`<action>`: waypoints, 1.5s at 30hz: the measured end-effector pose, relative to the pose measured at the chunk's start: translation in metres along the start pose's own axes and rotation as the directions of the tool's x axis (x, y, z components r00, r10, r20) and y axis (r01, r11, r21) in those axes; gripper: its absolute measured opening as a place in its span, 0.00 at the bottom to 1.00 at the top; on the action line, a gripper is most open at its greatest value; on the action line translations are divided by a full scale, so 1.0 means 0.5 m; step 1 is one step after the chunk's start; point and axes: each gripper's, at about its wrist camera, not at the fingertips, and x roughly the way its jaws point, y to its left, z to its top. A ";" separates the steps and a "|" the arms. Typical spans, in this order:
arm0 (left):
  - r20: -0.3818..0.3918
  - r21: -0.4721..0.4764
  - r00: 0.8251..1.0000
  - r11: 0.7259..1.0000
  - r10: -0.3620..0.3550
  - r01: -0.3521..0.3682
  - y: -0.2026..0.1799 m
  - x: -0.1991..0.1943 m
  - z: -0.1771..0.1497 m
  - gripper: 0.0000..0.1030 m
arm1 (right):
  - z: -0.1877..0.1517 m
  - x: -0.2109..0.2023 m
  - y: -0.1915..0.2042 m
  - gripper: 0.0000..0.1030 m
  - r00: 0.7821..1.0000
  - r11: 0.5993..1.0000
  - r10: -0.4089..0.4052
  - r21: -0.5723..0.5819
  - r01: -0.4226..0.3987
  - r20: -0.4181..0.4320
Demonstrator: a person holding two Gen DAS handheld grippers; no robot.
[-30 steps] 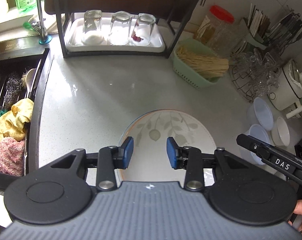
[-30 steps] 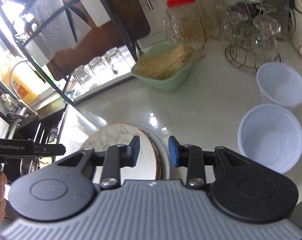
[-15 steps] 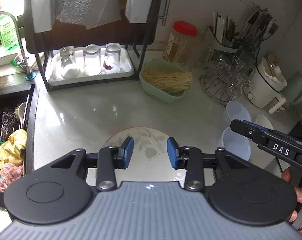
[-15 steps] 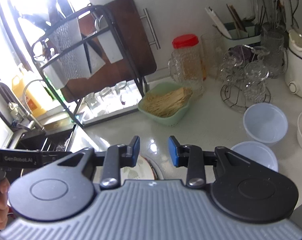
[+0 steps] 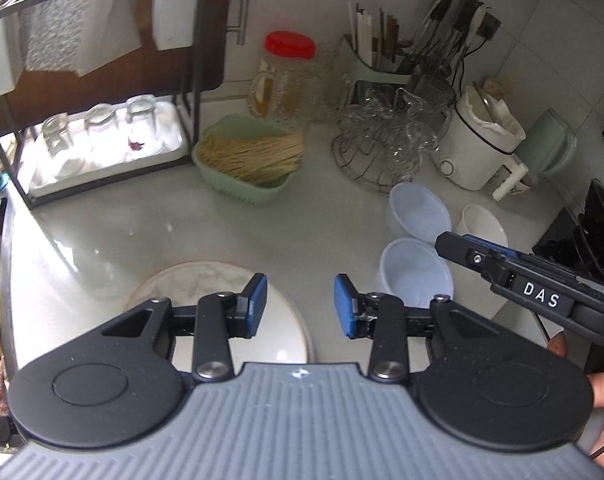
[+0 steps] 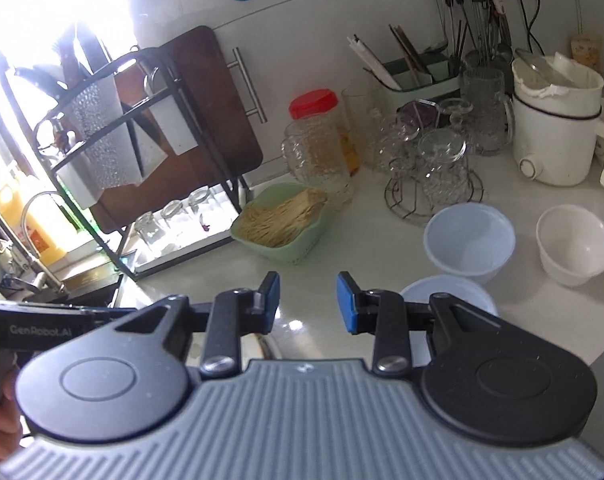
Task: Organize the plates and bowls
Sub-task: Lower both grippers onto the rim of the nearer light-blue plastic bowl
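A white plate [image 5: 206, 284] with a leaf pattern lies on the pale counter, partly hidden under my left gripper [image 5: 301, 306], which hovers above it, open and empty. Right of it sit two pale blue bowls [image 5: 416, 270] [image 5: 420, 210] and a white bowl [image 5: 484, 220]. In the right wrist view the same blue bowls [image 6: 468, 238] [image 6: 446, 288] and the white bowl [image 6: 574, 244] sit ahead and to the right. My right gripper [image 6: 308, 302] hangs open over bare counter, holding nothing. Only a sliver of the plate's rim [image 6: 268, 346] shows below its left finger.
A green basket of sticks [image 5: 246, 168], a red-lidded jar [image 5: 288, 76], a wire stand of glasses [image 5: 386, 148] and a white cooker [image 5: 482, 144] line the back. A black rack with upturned glasses [image 5: 98, 136] stands at the left. The sink's edge [image 5: 0, 216] lies far left.
Both grippers have risen and drawn back, so the plate has slid lower in both views and more of the back wall and bowls shows. Jaw gaps are unchanged.
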 end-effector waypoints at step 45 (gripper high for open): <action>-0.223 -0.009 0.971 0.996 -0.086 0.086 -0.203 0.411 0.005 0.50 | -0.046 0.113 -0.332 0.43 0.976 0.992 -0.003 0.123 0.031 -0.219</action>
